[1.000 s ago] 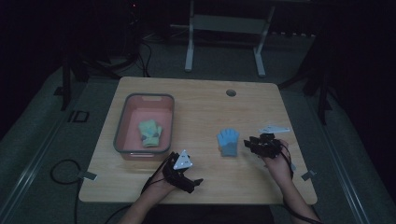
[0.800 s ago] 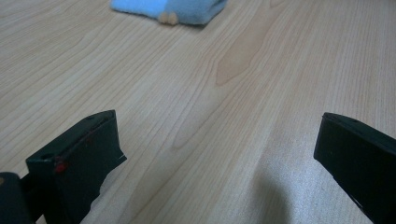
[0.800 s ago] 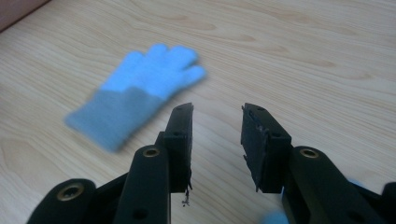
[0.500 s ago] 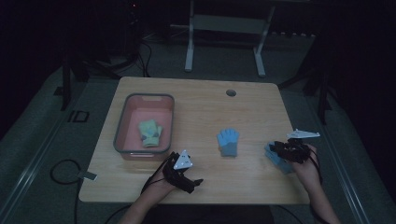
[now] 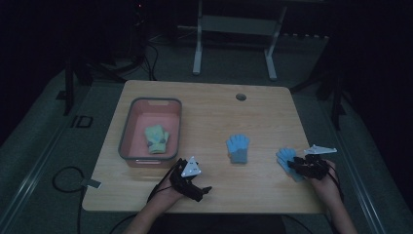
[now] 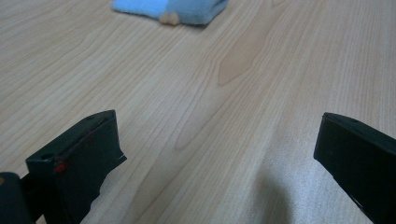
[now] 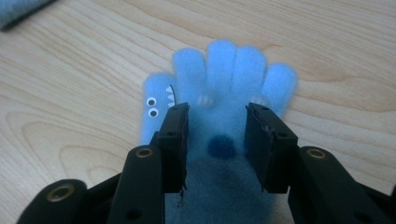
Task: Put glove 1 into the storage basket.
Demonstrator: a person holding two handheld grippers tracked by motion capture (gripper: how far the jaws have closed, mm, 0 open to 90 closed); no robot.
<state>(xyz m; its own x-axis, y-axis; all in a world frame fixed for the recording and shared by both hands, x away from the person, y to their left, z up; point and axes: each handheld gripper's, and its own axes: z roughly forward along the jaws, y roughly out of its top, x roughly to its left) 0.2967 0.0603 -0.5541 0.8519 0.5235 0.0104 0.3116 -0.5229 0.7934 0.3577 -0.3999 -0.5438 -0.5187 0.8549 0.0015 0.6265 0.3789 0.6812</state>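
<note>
Looking down from the high view, I start with the dim room — dark floor, a pale metal frame [image 5: 234, 29] beyond the far edge — and the wooden table [image 5: 204, 105], its grain clear and bare in the left gripper view. On its left side sits the pink bin [image 5: 127, 127] with a green glove [image 5: 157, 138] already inside, which I take as the drop point for sorting. One blue glove [image 5: 238, 148] lies flat mid-table, well apart from both tools. The second blue glove [image 7: 219, 107] lies near the right edge, fingers spread, googly eyes on its thumb — my right gripper [image 7: 217, 116] straddles its palm, jaws part-open and just widened, pads not pressing. I judge it is placed there to pinch the cloth. My left gripper [image 6: 219, 140] rests near the bin, jaws wide with nothing between them.
</note>
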